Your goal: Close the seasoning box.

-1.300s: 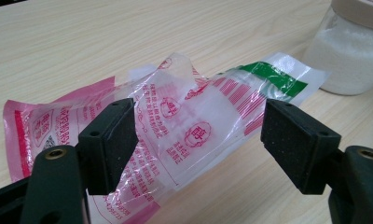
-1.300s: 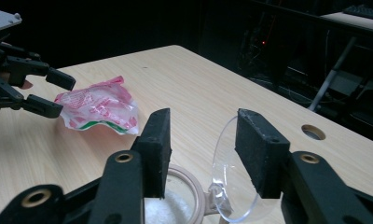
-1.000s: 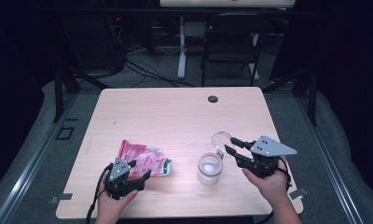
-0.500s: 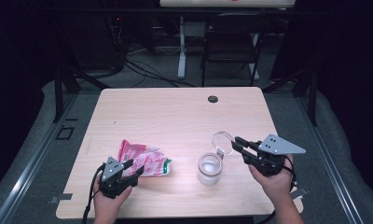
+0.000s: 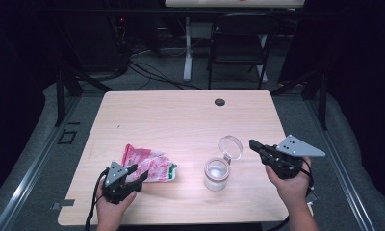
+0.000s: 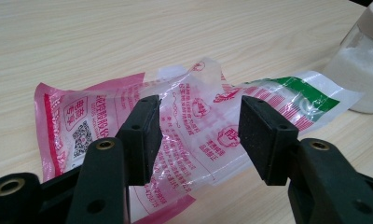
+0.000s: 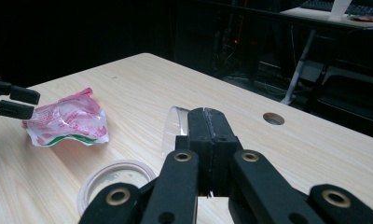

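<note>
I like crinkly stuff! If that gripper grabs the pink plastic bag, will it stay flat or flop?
The pink plastic bag will probably flop: it is thin, see-through film, already wrinkled and lying nearly flat on the table. It looks nearly empty, so likely very light. The shiny film might slip between the left gripper pads, which stand apart around it.

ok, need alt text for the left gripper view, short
Two black jaws of the left hand-held gripper stand apart just above a crumpled red, white and green plastic bag lying on a light wooden table. At the right edge stands a clear jar holding white powder.
</note>
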{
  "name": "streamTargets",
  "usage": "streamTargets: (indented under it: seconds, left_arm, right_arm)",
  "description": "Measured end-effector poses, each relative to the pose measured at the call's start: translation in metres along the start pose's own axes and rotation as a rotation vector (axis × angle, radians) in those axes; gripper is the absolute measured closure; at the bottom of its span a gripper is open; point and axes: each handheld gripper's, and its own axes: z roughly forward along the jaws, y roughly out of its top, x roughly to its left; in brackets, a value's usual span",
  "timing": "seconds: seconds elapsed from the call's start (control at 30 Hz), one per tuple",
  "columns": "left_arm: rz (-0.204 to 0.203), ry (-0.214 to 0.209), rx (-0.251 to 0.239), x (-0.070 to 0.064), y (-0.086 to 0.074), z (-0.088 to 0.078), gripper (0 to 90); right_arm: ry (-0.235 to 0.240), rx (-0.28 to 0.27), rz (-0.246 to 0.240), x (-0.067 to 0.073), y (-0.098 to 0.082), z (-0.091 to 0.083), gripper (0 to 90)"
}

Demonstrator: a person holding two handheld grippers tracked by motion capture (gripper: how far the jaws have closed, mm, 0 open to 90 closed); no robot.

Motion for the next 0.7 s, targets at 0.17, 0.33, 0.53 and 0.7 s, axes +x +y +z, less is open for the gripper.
streamTargets:
  seconds: [0.17, 0.33, 0.53, 0.7]
  left_arm:
    - [0.008, 0.012, 0.008, 0.000, -0.001, 0.001, 48.2]
    - [0.011, 0.014, 0.004, 0.000, -0.001, 0.001, 48.0]
    - [0.013, 0.016, 0.005, 0.000, -0.001, 0.001, 47.8]
    - [0.020, 0.015, 0.011, -0.001, -0.001, 0.002, 47.6]
  right_arm:
    - [-0.031, 0.028, 0.016, -0.008, -0.008, 0.004, 90.0]
    - [-0.038, 0.056, 0.051, -0.016, -0.019, 0.010, 90.0]
    - [-0.045, 0.081, 0.064, -0.021, -0.026, 0.015, 90.0]
    - [-0.045, 0.097, 0.059, -0.020, -0.029, 0.020, 90.0]
